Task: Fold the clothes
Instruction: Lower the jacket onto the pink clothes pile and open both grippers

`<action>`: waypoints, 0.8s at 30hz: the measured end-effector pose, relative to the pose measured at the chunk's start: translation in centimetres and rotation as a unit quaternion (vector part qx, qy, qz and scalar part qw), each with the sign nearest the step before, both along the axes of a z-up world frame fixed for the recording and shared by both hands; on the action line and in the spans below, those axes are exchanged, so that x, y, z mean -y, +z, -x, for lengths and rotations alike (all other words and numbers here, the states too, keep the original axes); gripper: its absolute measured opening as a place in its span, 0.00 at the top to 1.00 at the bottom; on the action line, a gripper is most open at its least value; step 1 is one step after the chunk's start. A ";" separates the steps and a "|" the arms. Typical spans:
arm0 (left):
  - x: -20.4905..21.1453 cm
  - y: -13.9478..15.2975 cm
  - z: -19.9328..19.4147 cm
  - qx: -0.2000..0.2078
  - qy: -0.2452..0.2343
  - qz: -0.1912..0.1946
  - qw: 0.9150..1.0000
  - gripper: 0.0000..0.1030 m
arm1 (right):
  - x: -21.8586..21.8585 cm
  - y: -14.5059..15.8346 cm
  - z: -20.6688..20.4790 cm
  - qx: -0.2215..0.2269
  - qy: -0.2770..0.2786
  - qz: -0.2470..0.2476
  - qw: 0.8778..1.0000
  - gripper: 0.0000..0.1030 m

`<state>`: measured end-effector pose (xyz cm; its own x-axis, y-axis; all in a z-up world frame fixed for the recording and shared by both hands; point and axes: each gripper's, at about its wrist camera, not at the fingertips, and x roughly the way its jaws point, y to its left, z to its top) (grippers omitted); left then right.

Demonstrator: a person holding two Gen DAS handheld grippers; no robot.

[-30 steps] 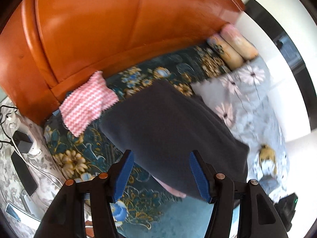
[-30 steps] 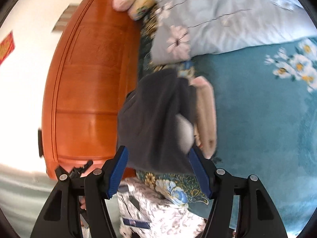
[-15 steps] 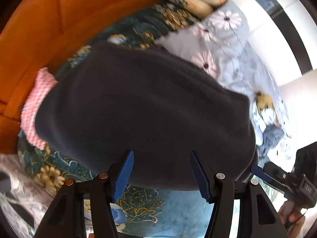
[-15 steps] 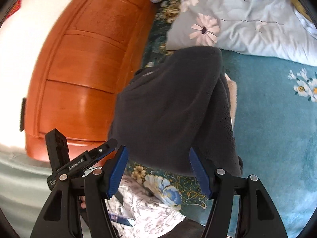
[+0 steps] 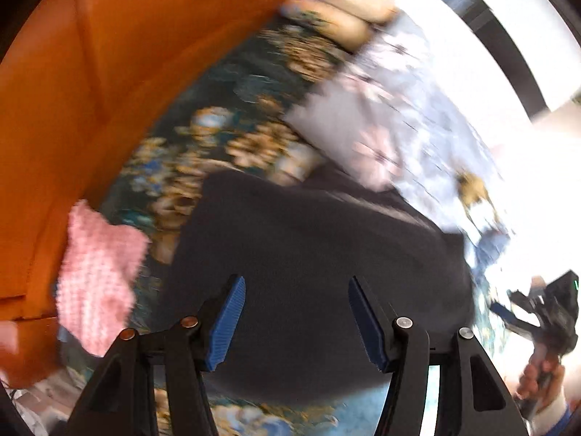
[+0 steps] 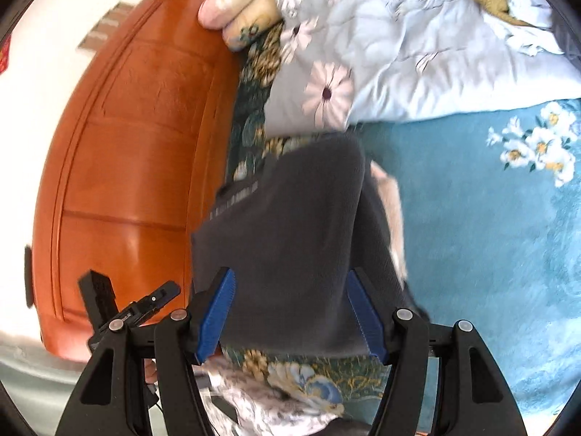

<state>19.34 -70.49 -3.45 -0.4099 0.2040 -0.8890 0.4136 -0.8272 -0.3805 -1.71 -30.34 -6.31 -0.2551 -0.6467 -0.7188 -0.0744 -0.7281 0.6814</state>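
Note:
A folded dark grey garment lies on the teal floral bed sheet near the headboard. In the right wrist view the same dark grey garment partly covers a pale pink piece along its right side. My left gripper hangs open just above the garment's near part, with nothing between its blue pads. My right gripper is also open over the garment's near edge, its pads apart and not pinching any cloth. A pink knitted cloth lies left of the garment.
An orange wooden headboard runs along the bed's left side. Pillows and a pale floral quilt lie beyond the garment. Bare teal sheet spreads to the right. A floral-covered stand sits below the bed's edge.
The left view swung and blurred: the garment now sits lower and smaller, and the pink knitted cloth shows again at left. The right gripper came closer over the garment. Both stayed open.

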 end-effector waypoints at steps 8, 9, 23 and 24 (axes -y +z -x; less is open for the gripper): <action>5.8 -4.6 1.4 0.031 0.040 -0.026 0.998 0.39 | 0.7 -2.4 3.9 0.050 -0.016 -0.044 0.998 0.38; 6.0 -5.3 1.7 0.034 0.038 -0.035 0.998 0.39 | 0.9 -2.9 4.0 0.057 -0.018 -0.045 0.997 0.40; 4.0 -6.3 3.8 0.010 -0.028 -0.056 0.998 0.82 | 2.8 -4.3 6.6 0.073 -0.012 -0.045 0.996 0.71; 3.9 -5.9 3.8 0.005 -0.036 -0.044 0.998 0.84 | 2.9 -4.2 6.6 0.073 -0.008 -0.049 0.996 0.76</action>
